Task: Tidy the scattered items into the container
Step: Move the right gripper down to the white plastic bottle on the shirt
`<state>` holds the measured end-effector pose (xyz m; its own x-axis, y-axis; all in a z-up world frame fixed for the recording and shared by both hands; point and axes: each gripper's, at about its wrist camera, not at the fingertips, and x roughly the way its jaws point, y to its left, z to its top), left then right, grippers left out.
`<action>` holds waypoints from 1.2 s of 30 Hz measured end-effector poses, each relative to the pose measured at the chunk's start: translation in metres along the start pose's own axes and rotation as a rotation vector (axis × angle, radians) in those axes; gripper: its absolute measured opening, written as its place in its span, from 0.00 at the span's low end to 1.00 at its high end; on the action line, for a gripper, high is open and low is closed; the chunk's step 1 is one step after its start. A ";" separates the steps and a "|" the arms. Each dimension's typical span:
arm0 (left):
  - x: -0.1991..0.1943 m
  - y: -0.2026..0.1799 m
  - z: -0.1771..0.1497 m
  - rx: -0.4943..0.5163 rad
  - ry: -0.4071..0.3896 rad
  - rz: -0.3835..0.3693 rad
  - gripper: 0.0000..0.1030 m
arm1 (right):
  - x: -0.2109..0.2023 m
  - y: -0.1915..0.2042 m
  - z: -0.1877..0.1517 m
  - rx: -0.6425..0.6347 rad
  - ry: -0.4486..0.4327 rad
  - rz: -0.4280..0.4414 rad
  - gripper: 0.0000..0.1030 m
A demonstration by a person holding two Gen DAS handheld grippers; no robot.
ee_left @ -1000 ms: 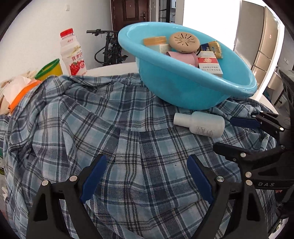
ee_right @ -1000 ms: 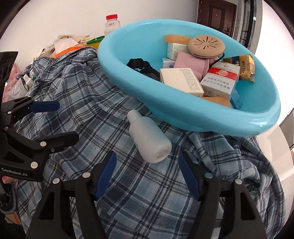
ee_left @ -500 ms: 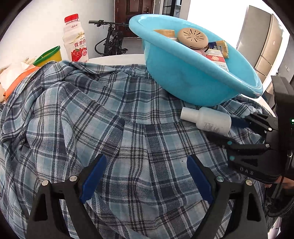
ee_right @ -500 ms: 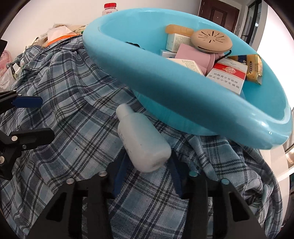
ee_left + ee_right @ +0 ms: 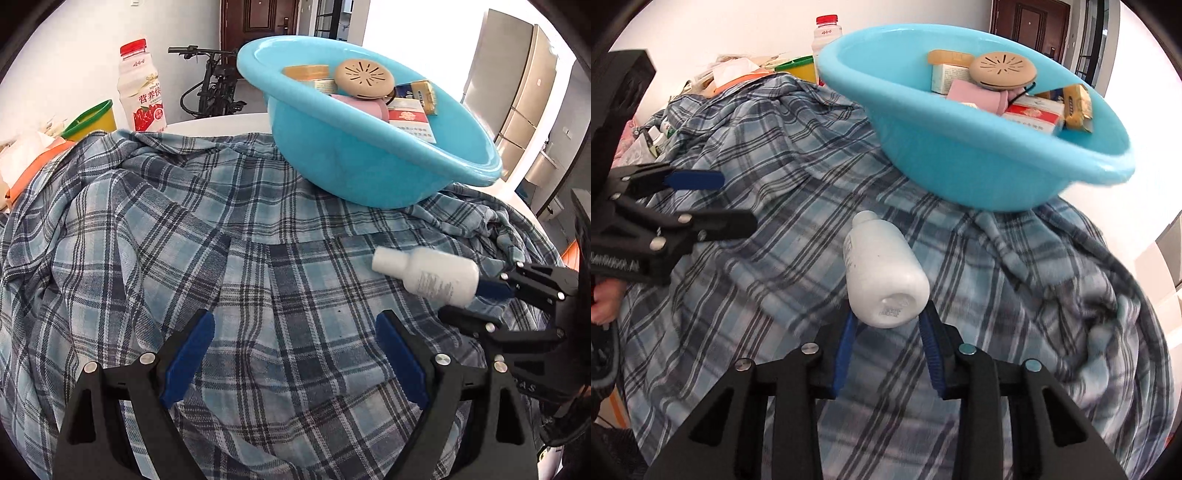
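A white plastic bottle (image 5: 882,273) is clamped by its base between the blue pads of my right gripper (image 5: 888,332) and held above the plaid cloth; it also shows in the left wrist view (image 5: 428,275). The blue basin (image 5: 960,155) stands behind it, tilted, with boxes, a round beige disc and a pink item inside; it shows in the left wrist view too (image 5: 354,162). My left gripper (image 5: 295,354) is open and empty over the cloth, to the left of the bottle.
A blue plaid shirt (image 5: 184,240) covers the table. A yogurt drink bottle (image 5: 142,88) and a yellow cup with a green rim (image 5: 88,120) stand at the back left. Tissues and an orange item (image 5: 26,162) lie at the far left.
My right gripper has closed on the white bottle and lifted it off the cloth, away from the basin. My left gripper stayed open and shifted slightly.
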<state>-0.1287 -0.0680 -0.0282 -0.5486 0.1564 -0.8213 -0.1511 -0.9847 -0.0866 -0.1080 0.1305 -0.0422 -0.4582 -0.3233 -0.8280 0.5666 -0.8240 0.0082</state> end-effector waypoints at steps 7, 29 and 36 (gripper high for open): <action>-0.014 -0.014 -0.006 0.031 -0.011 -0.008 0.88 | -0.020 0.015 -0.039 0.038 0.009 0.033 0.31; -0.016 -0.043 -0.022 0.106 0.003 0.005 0.88 | -0.033 0.014 -0.011 0.024 -0.116 0.031 0.65; -0.007 -0.037 -0.023 0.110 0.002 0.048 0.88 | -0.007 0.010 -0.008 0.031 -0.073 0.041 0.65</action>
<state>-0.0999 -0.0347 -0.0321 -0.5560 0.1095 -0.8239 -0.2141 -0.9767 0.0147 -0.0939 0.1277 -0.0408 -0.4840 -0.3894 -0.7837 0.5652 -0.8228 0.0598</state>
